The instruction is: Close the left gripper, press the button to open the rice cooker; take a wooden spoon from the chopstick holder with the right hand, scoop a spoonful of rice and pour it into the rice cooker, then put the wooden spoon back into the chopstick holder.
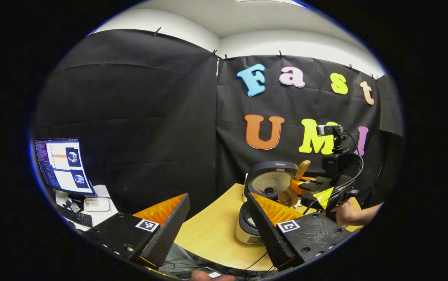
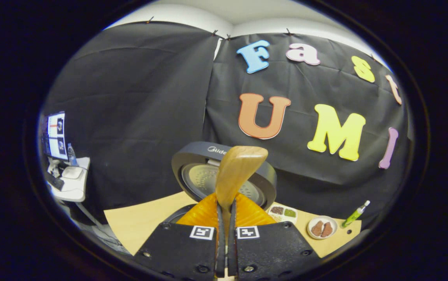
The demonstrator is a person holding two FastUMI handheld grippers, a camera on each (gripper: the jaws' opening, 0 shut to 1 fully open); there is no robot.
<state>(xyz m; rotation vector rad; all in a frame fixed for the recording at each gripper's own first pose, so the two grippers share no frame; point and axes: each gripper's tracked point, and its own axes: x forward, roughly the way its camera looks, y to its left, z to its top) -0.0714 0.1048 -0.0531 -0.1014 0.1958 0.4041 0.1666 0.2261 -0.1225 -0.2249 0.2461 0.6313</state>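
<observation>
The rice cooker (image 1: 247, 228) stands on the wooden table (image 1: 212, 230) with its lid (image 1: 272, 181) raised, and the inner plate faces me. My left gripper (image 1: 218, 199) is open, its fingers wide apart just in front of the cooker and holding nothing. Farther right, a hand (image 1: 348, 212) holds my right gripper (image 1: 300, 184), which is shut on a wooden spoon (image 1: 302, 168) beside the open lid; the spoon's bowl (image 1: 288, 197) hangs low above the pot. In the right gripper view, my right gripper (image 2: 225, 203) clamps the wooden spoon (image 2: 239, 168), whose broad end stands up before the lid (image 2: 192, 164).
A screen (image 1: 61, 166) and a keyboard (image 1: 77, 216) sit on a side desk at the far left. On the table's right part lie a small dish of grains (image 2: 282, 212), a bowl of brown pieces (image 2: 322, 228) and a green pen-like tube (image 2: 354, 214). Cables hang at the table's front edge.
</observation>
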